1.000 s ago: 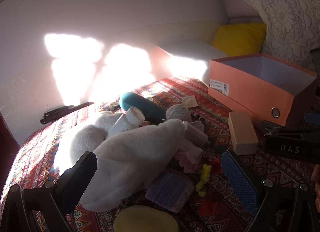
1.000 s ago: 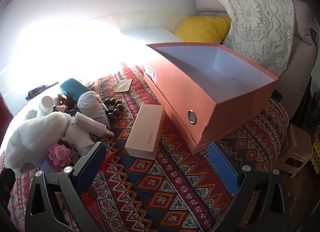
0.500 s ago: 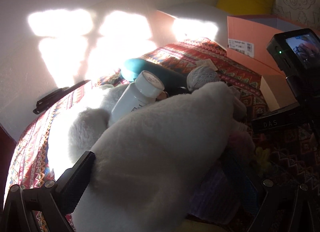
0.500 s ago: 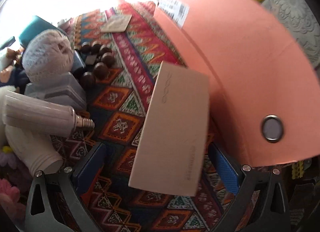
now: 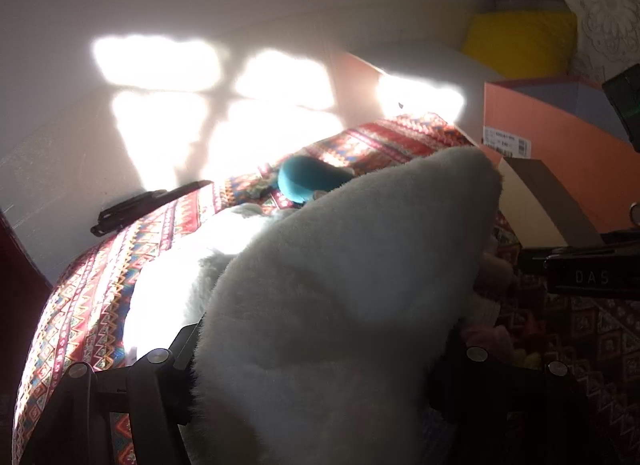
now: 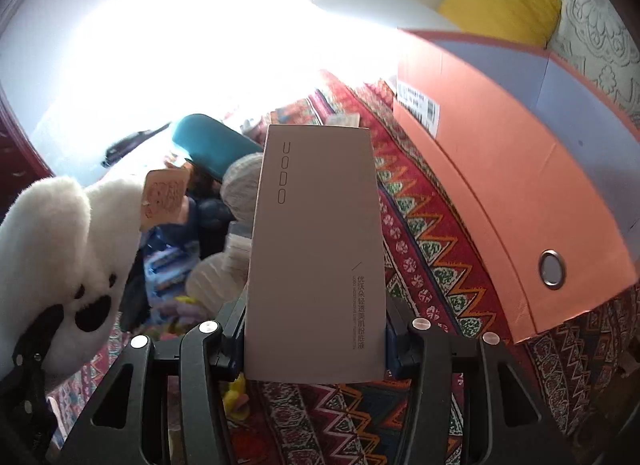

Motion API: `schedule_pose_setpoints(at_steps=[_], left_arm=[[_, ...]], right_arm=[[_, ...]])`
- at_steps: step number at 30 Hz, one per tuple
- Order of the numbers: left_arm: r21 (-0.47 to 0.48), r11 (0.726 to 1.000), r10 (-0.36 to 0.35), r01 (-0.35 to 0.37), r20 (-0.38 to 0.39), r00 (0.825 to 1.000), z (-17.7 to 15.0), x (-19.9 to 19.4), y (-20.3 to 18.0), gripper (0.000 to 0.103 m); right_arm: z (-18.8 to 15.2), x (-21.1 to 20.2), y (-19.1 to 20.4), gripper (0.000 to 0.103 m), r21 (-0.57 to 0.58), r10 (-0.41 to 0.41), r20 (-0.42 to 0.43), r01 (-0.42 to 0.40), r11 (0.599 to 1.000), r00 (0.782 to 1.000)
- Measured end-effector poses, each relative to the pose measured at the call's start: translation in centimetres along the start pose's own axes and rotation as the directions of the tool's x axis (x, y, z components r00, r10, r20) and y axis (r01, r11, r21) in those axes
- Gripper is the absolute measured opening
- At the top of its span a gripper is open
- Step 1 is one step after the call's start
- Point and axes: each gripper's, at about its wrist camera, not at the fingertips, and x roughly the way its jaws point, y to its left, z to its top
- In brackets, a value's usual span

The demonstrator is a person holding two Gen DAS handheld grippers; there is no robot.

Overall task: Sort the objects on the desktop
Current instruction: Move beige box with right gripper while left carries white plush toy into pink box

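Beige carton [image 6: 316, 249] now up in right tongs [image 6: 314, 339], beside empty orange box [image 6: 500, 169].

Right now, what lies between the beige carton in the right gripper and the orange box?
Only bare patterned cloth lies between the beige carton and the orange box; the right wrist view shows this.

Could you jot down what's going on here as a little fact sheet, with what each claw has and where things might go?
surface: patterned cloth
left gripper: shut on white plush toy
right gripper: shut on beige carton
likely container: open orange box, right of the carton
clutter left behind: teal case, small items
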Motion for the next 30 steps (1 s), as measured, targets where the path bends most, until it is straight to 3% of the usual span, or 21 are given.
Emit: schedule_pose_setpoints(at_steps=[2, 4, 6, 9, 12, 16, 18, 21, 24, 26, 27, 30], left_arm=[[-0.042, 0.999, 0.025, -0.022, 0.071, 0.997, 0.7, -3.5, 0.4, 0.070], [-0.099, 0.995, 0.041, -0.027, 0.140, 0.989, 1.1, -7.1, 0.7, 0.071], [-0.155, 0.988, 0.048, -0.018, 0.194, 0.980, 1.4, -10.1, 0.7, 0.071], [-0.186, 0.982, 0.032, 0.014, 0.243, 0.970, 2.7, -12.6, -0.7, 0.072], [-0.161, 0.985, -0.013, 0.058, 0.268, 0.963, 4.9, -13.0, -3.6, 0.073], [-0.126, 0.982, -0.102, 0.144, 0.290, 0.952, 8.4, -12.3, -8.5, 0.073], [-0.106, 0.974, -0.160, 0.198, 0.295, 0.942, 10.3, -11.2, -11.2, 0.074], [-0.068, 0.962, -0.234, 0.264, 0.289, 0.928, 13.1, -8.3, -15.5, 0.075], [-0.040, 0.943, -0.309, 0.331, 0.269, 0.912, 15.6, -4.6, -20.0, 0.079], [-0.028, 0.929, -0.348, 0.368, 0.262, 0.900, 17.1, -2.0, -22.6, 0.088], [-0.022, 0.925, -0.362, 0.380, 0.256, 0.896, 17.7, -0.8, -23.7, 0.091], [-0.008, 0.932, -0.350, 0.361, 0.233, 0.908, 18.6, 0.7, -25.9, 0.092]], right_arm=[[0.3, -2.7, 0.5, 0.053, -0.004, 0.005, 0.096, -0.005, 1.000, 0.995], [0.8, -6.1, 0.7, 0.053, -0.001, -0.010, 0.218, 0.011, 1.000, 0.976], [1.2, -10.0, 0.4, 0.054, 0.023, -0.035, 0.358, 0.029, 0.999, 0.933], [2.2, -15.4, -0.8, 0.054, 0.074, -0.107, 0.523, 0.081, 0.994, 0.846], [3.8, -19.3, -3.6, 0.054, 0.162, -0.189, 0.612, 0.112, 0.980, 0.768], [7.0, -22.1, -9.6, 0.054, 0.248, -0.271, 0.617, 0.144, 0.958, 0.739], [8.6, -22.4, -13.4, 0.054, 0.271, -0.308, 0.591, 0.176, 0.946, 0.746], [11.0, -20.7, -19.8, 0.054, 0.313, -0.329, 0.532, 0.179, 0.933, 0.780], [12.8, -17.2, -24.6, 0.056, 0.318, -0.297, 0.488, 0.150, 0.936, 0.821], [13.9, -14.7, -27.3, 0.078, 0.312, -0.259, 0.447, 0.122, 0.942, 0.856], [14.1, -13.5, -28.4, 0.101, 0.321, -0.250, 0.413, 0.117, 0.940, 0.876], [13.5, -11.9, -30.4, 0.103, 0.372, -0.261, 0.361, 0.119, 0.921, 0.895]])
